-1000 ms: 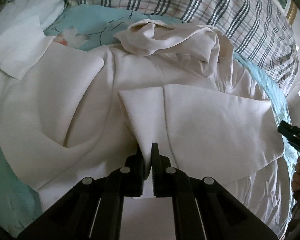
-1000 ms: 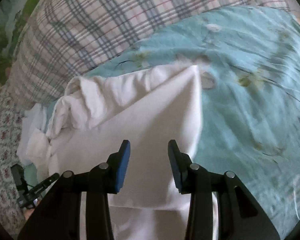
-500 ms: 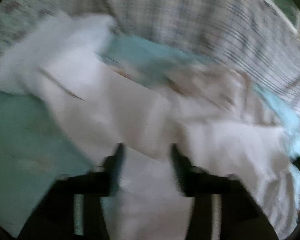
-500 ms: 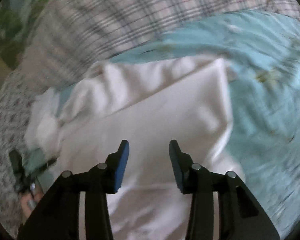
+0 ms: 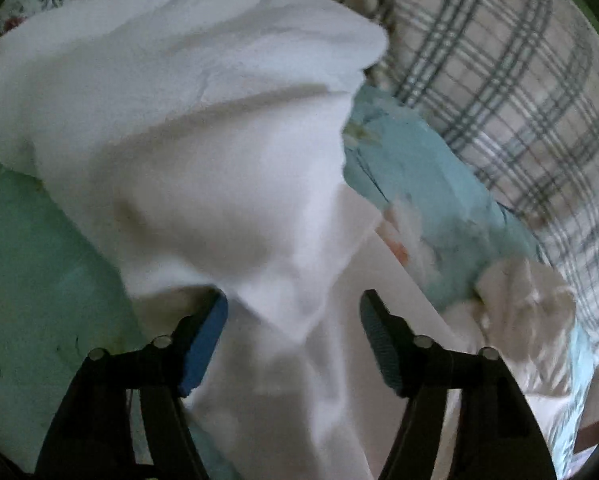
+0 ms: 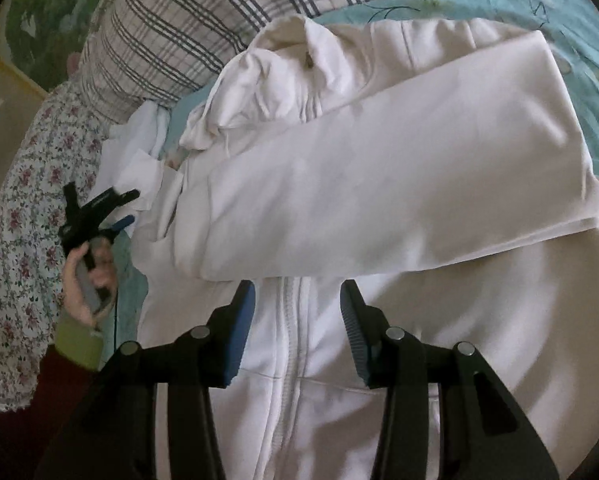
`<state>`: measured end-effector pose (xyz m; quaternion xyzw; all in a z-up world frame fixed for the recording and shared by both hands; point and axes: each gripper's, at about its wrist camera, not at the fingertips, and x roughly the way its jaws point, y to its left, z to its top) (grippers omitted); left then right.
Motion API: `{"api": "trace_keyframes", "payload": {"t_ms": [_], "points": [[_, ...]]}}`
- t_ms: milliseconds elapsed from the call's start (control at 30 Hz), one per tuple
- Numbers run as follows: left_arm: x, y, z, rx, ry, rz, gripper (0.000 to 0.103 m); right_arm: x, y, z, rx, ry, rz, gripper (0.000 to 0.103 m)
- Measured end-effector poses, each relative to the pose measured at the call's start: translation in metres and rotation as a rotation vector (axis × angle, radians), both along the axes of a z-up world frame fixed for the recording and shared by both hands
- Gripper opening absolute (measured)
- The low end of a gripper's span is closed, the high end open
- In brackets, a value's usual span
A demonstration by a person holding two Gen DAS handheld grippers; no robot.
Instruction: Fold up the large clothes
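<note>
A white zip-up hooded jacket (image 6: 479, 320) lies front up on the bed, one sleeve (image 6: 379, 184) folded across its chest, the hood (image 6: 267, 92) bunched at the far end. My right gripper (image 6: 297, 312) is open and empty, hovering over the zipper (image 6: 289, 360). My left gripper (image 5: 293, 320) is open and empty over the jacket's other sleeve (image 5: 227, 192), which lies out to the side. The left gripper also shows in the right wrist view (image 6: 99, 216), held in a hand at the jacket's left edge.
The bed has a turquoise floral sheet (image 6: 579, 20). A plaid pillow (image 6: 187, 20) lies behind the hood. A floral cloth (image 6: 23, 208) lies at the left side. White cloth (image 5: 159, 40) is piled behind the sleeve in the left wrist view.
My left gripper let go of the folded sleeve, opened, and swung left to the other sleeve. My right gripper stayed open and pulled back over the zipper.
</note>
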<state>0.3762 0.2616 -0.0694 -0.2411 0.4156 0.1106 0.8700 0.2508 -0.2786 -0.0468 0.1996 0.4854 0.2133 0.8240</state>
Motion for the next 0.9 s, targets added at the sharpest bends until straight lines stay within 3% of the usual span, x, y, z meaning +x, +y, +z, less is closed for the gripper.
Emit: {"api": "trace_keyframes", "payload": {"t_ms": [67,133,333,433,600,733,833,900], "points": [[0.006,0.006,-0.001,-0.019,-0.016,-0.006,0.005,0.0,-0.002,0.001,-0.004,0.0,-0.004,0.045],[0.005,0.01,0.002,-0.056,-0.056,-0.007,0.006,0.0,-0.005,0.001,-0.009,0.0,-0.013,0.045],[-0.027,-0.024,0.036,-0.056,-0.19,-0.065,0.005,-0.005,-0.008,0.0,-0.005,-0.004,-0.029,0.045],[-0.046,-0.07,0.051,-0.086,-0.238,-0.151,0.005,-0.008,-0.009,0.0,0.007,-0.005,-0.033,0.045],[-0.084,-0.169,0.064,-0.201,-0.302,-0.345,0.005,-0.013,-0.024,0.001,-0.009,-0.012,-0.077,0.045],[-0.095,-0.246,0.059,-0.288,-0.304,-0.478,0.005,-0.015,-0.051,0.007,-0.016,-0.031,-0.14,0.045],[-0.091,-0.315,0.038,-0.278,-0.248,-0.572,0.005,-0.015,-0.075,0.011,-0.022,-0.039,-0.204,0.045],[-0.087,-0.34,0.018,-0.267,-0.203,-0.613,0.005,-0.015,-0.09,0.011,-0.022,-0.04,-0.24,0.045]]}}
